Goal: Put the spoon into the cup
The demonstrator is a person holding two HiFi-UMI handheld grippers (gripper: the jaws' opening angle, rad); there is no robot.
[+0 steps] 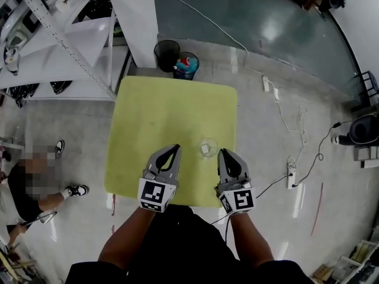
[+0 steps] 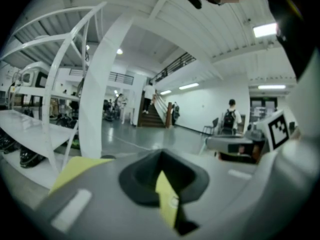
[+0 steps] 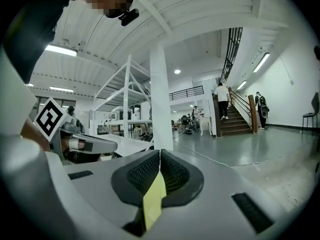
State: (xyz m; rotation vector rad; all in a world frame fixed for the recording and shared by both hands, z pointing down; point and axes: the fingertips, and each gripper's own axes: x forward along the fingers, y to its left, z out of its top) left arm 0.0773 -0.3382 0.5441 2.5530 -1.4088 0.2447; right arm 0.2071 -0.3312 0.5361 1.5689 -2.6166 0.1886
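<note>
I hold both hand-held grippers low over the near edge of the yellow worktop [image 1: 172, 102]. The left hand-held gripper [image 1: 173, 154] has its jaws pressed together with nothing between them. Only a thin strip of yellow shows through the slit. The right hand-held gripper [image 1: 225, 157] is the same, jaws together and empty. The clear cup [image 1: 208, 148] stands on the worktop between the two tips, just beside the right one. A small pale thing [image 1: 205, 149] sits in it. I cannot tell if that is the spoon.
</note>
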